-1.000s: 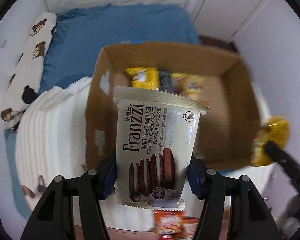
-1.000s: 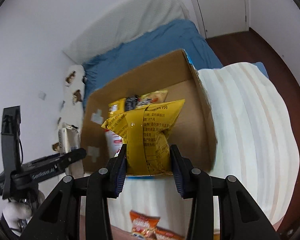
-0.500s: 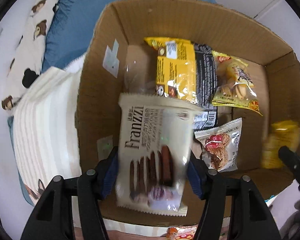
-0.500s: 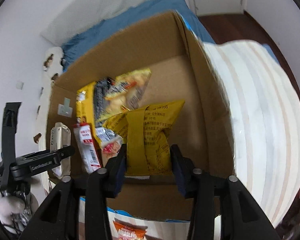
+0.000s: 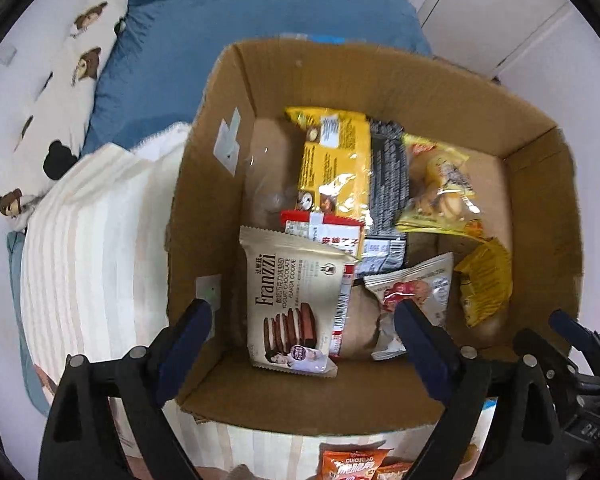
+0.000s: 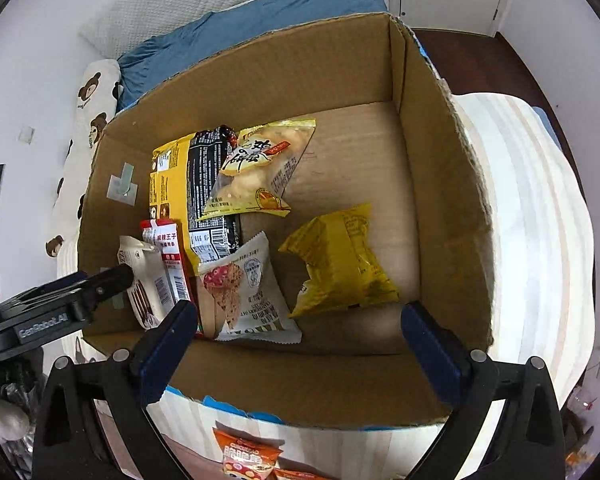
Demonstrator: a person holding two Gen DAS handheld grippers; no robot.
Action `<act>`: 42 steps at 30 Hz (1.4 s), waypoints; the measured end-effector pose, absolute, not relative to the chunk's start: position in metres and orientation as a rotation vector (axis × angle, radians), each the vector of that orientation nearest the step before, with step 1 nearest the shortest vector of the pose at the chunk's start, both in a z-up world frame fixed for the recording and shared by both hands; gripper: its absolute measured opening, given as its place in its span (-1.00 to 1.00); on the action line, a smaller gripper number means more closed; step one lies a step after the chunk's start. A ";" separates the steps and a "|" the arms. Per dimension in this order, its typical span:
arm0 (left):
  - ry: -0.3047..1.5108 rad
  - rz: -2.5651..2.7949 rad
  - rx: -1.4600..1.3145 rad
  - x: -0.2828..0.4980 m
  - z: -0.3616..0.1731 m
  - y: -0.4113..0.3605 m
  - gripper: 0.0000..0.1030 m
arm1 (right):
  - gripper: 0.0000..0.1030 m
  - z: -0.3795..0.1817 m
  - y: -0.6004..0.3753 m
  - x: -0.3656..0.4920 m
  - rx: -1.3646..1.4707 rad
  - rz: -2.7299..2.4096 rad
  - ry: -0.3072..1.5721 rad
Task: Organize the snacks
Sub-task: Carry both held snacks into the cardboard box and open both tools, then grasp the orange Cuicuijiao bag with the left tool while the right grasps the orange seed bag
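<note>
Both claws are held with jaws wide apart and nothing between them. Ahead of the left gripper (image 5: 304,344), the Franzzi cookie pack (image 5: 296,304) is leaned upright inside the cardboard box (image 5: 420,76), probably so that space is saved in the row. Ahead of the right gripper (image 6: 296,344), the crumpled yellow bag (image 6: 340,260) is laid flat on the bare corrugated floor. The glossy, soft packets are grouped toward the left wall. Below the claws, an orange packet (image 6: 246,454) is seen outside the box, not yet stored.
</note>
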State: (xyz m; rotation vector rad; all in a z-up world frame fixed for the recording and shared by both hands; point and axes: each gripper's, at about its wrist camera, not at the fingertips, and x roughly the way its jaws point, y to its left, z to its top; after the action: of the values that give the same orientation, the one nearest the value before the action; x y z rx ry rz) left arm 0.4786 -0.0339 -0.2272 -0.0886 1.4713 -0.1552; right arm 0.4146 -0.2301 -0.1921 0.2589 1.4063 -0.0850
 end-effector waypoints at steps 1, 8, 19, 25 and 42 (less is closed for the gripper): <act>1.448 -0.160 -0.091 0.472 -0.222 -0.035 0.81 | 1.00 -0.189 -0.230 0.413 0.247 -0.085 1.398; 1.308 -0.190 -0.127 0.429 -0.190 -0.036 0.82 | 1.00 -0.158 -0.223 0.379 0.173 -0.078 1.290; 1.117 -0.180 -0.097 0.355 -0.130 -0.022 0.81 | 1.00 -0.093 -0.202 0.312 0.112 -0.056 1.103; 1.040 -0.181 -0.072 0.322 -0.101 -0.015 0.81 | 1.00 -0.068 -0.192 0.277 0.114 -0.039 1.035; 1.184 -0.169 -0.021 0.219 -0.162 -0.018 0.81 | 0.57 -0.151 -0.213 0.154 0.358 0.005 1.264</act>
State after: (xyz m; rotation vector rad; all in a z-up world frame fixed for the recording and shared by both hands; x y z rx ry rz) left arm 0.2188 -0.0177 -0.1615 -0.0211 1.1844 -0.1688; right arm 0.1545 -0.2126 -0.1505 0.3577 1.2642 0.0051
